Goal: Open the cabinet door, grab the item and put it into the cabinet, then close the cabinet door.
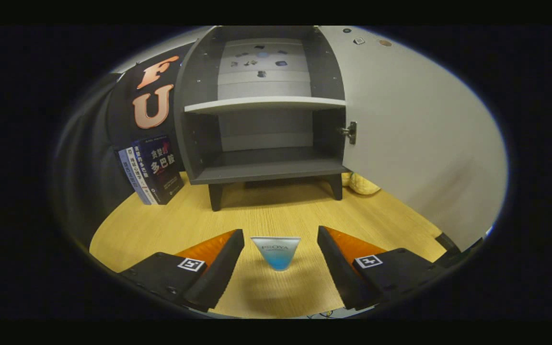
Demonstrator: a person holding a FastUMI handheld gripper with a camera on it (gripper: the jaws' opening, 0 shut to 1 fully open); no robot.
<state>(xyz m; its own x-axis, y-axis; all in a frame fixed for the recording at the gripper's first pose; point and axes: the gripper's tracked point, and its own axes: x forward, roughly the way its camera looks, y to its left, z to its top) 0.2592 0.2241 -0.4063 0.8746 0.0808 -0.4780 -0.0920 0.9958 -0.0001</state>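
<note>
while hand-held gripper point(281, 254) hovers low, fingers spread wide, blue tube point(276, 253) stands between, untouched; cabinet point(262, 105) open.

Legible markings, gripper view. Books point(151, 168) leaning beside the cabinet point(264, 120): the front cover carries a title in large Chinese characters, the lower line reading 多巴胺; the spines behind it carry smaller print, too fine to read. Item point(276, 253), between the spread fingers of the gripper point(281, 235), untouched by either: one short line of brand lettering near its top. Each finger bears a square black-and-white coded tag, no words. A similar tag sits on the open cabinet door point(400, 134).
</note>
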